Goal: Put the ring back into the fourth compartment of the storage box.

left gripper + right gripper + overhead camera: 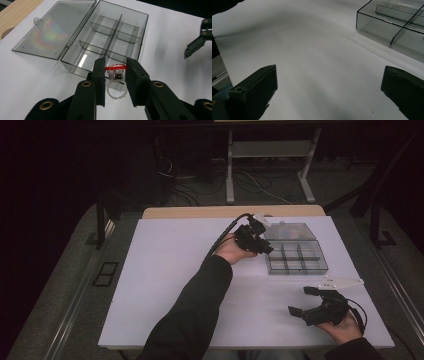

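Observation:
A clear grey plastic compartment box (296, 257) lies at the table's back right with its lid (289, 230) folded open behind it. My left gripper (266, 248) hangs at the box's near-left corner. In the left gripper view, this gripper (115, 64) is shut on a small toy ring (114, 73) with a red top and a white band, held just above the front compartment of the box (117, 37), lid (57, 30) flat to the left. My right gripper (302, 301) stands open above the table's front right, nothing between its jaws (330, 75). The box corner (392, 27) lies ahead of it.
The white table top (170, 285) spreads left of both hands, with a wooden edge (200, 212) at the back. Beyond the table are the floor, cables and desk legs (230, 175). The person's dark sleeve (195, 315) crosses the middle front.

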Motion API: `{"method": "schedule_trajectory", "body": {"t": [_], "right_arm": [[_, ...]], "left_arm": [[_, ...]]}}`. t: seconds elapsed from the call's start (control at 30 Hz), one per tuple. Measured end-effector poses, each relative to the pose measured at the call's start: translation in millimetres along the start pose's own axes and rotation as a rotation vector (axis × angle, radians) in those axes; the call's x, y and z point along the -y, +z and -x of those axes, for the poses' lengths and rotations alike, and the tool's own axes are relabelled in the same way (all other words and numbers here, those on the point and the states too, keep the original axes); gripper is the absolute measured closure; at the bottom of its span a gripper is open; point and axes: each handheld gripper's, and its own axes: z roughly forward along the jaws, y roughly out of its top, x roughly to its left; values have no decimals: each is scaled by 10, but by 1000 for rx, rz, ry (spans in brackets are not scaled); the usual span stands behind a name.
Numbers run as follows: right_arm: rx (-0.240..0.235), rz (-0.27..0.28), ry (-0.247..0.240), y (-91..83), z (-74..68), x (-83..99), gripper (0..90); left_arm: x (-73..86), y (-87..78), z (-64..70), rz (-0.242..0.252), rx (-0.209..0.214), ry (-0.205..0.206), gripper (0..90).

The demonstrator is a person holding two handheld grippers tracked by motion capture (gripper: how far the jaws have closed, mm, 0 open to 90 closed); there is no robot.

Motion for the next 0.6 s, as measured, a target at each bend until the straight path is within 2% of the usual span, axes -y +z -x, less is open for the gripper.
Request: {"method": "schedule_trajectory", "body": {"t": [0.37, 0.47, 0.53, 0.6], "right_arm": [[-3, 1, 0, 0, 3, -3, 0], [-4, 1, 0, 0, 3, -3, 0], [-4, 2, 0, -1, 5, -3, 0], [-4, 0, -1, 0, 8, -4, 0]], "left_arm": [[-93, 59, -69, 12, -21, -10, 692], [-109, 96, -81, 35, -23, -34, 692], [-119, 115, -89, 25, -32, -22, 691], [-131, 141, -91, 36, -40, -30, 691]]}}
